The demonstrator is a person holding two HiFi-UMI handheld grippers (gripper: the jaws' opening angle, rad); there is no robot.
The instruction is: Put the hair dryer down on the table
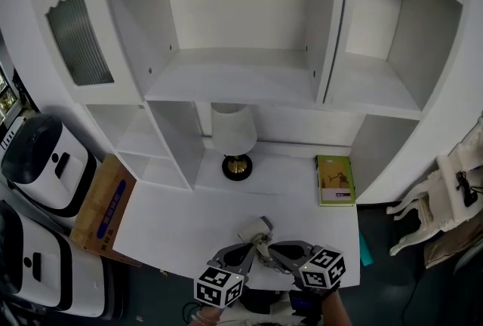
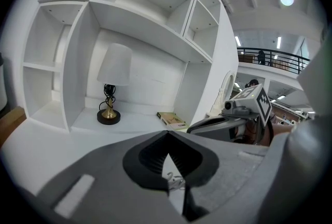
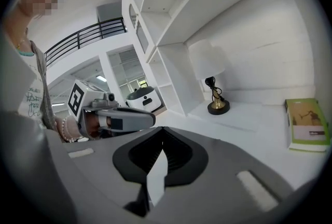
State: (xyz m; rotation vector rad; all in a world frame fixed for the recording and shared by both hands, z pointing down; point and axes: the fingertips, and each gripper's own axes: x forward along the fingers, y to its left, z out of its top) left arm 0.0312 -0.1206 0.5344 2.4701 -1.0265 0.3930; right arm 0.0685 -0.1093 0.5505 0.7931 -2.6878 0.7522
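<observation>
The hair dryer [image 1: 254, 228] is seen only in the head view, as a pale, rounded body lying on the tabletop [image 1: 185, 230]. It is placed straight in front of the lamp [image 1: 235, 137], well apart from it and close to the near edge. Its darker end is turned away from the lamp, toward the gripper tips.

The left gripper [image 1: 253, 244] is held on the side of the hair dryer away from the lamp, with its tips just beside that darker end. Its jaws are seen closed together in its own view. Only a thin sliver of white tabletop and a small curled line are shown through the slit behind the tips. What the curl belongs to cannot be told.

The right gripper [image 1: 274, 250] is held beside the left one, equally far from the lamp, and the two sets of tips are angled toward each other. Its jaws are closed too, with nothing caught between them. Whether either gripper touches the hair dryer cannot be told.

A green book [image 1: 335, 179] is laid flat to the right of the lamp.
</observation>
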